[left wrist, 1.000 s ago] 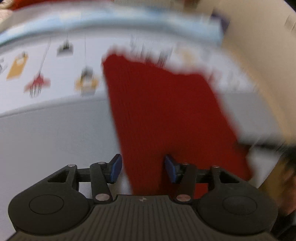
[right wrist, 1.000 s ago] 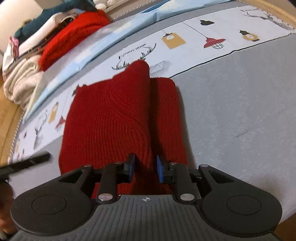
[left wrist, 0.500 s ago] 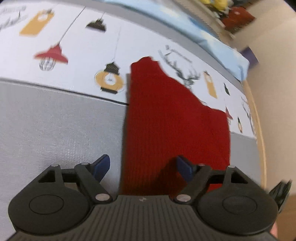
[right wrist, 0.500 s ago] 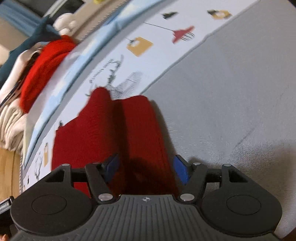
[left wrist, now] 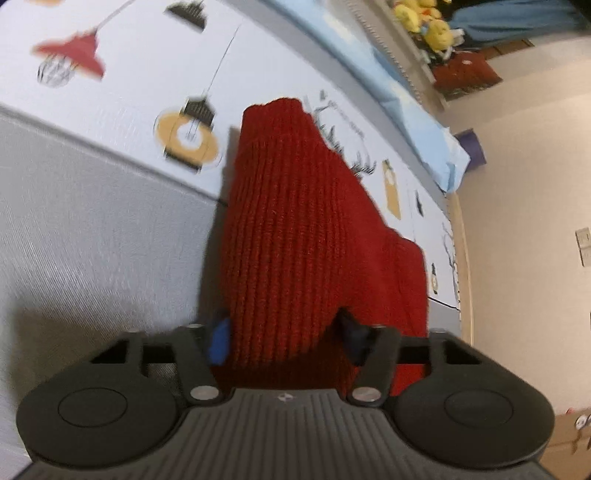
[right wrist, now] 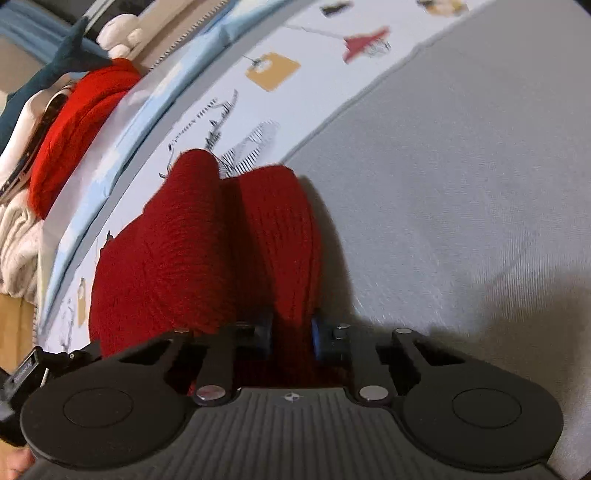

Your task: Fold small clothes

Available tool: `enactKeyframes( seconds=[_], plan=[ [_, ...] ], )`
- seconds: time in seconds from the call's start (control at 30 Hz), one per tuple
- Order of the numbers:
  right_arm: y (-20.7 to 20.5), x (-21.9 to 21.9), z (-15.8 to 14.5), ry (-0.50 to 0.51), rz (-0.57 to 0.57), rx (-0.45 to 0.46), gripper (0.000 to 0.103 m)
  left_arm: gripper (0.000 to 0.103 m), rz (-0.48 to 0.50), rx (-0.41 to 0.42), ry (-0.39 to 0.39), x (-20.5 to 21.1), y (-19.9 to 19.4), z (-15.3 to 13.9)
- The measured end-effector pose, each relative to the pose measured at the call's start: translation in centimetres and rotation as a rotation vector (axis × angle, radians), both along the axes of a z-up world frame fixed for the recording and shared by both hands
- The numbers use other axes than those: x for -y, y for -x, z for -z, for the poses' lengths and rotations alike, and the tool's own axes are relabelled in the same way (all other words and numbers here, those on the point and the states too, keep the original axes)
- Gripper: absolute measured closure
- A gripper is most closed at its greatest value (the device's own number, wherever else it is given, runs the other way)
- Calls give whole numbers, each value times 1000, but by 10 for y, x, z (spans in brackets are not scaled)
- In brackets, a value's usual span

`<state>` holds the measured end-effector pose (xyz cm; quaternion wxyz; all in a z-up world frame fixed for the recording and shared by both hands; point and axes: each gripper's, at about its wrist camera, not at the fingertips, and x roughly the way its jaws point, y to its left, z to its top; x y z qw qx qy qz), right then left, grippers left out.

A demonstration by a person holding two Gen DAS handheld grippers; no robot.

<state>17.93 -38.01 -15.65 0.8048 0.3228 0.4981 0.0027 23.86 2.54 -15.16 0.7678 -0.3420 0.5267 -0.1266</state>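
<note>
Lying folded lengthwise on the bed cover [left wrist: 92, 229], a dark red knit garment [left wrist: 295, 229], near end on the grey zone, far end reaching onto the white band printed with lamps and lanterns. Seen from the right wrist as two long rolls side by side [right wrist: 207, 251], a dark crease between them. Clamped on the near end of the right-hand roll, the right tongs [right wrist: 291, 338], jaws just closing, blue pads pressed into the knit on both sides. Straddling the garment's near end at its other edge, the left tongs [left wrist: 284, 338], jaws also just closing in, a thick fold between the blue pads and touching both; whether squeezed tight, hard to tell. Beyond the garment's far end, a pale blue strip [right wrist: 110, 147] along the bed cover. Farther still, a heap of clothes [right wrist: 74, 122] with a bright red knit on top, and yellow plush toys [left wrist: 432, 26] on a ledge.
</note>
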Motion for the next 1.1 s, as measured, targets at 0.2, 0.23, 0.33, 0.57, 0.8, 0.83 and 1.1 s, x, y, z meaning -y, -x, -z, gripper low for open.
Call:
enactKeyframes(
  seconds=[0.2,0.23,0.33,0.57,0.8,0.83,1.1],
  plan=[
    [-12,-26,-15,-36,-10,123,86,48,14,154,-130,-34,1,-52],
    [-16,-37,-17,-35,-31,139,87,48,11,170,-153,-44,2,-58],
    [-28,-72,-15,-65,-73,139,87,48,-28,202,-207,-80,1,-71],
    [-45,-151,-15,-101,-174,155,85,46,-147,168,-324,-154,1,-78],
    [-32,-162,-48,64,-91,291,68,45,-189,205,-296,-186,21,-99],
    [-29,-164,-54,36,-113,328,60,45,-179,190,-305,-185,23,-97],
    [-28,-208,-33,-89,-396,196,80,43,-32,125,-373,-171,38,-76]
  ],
)
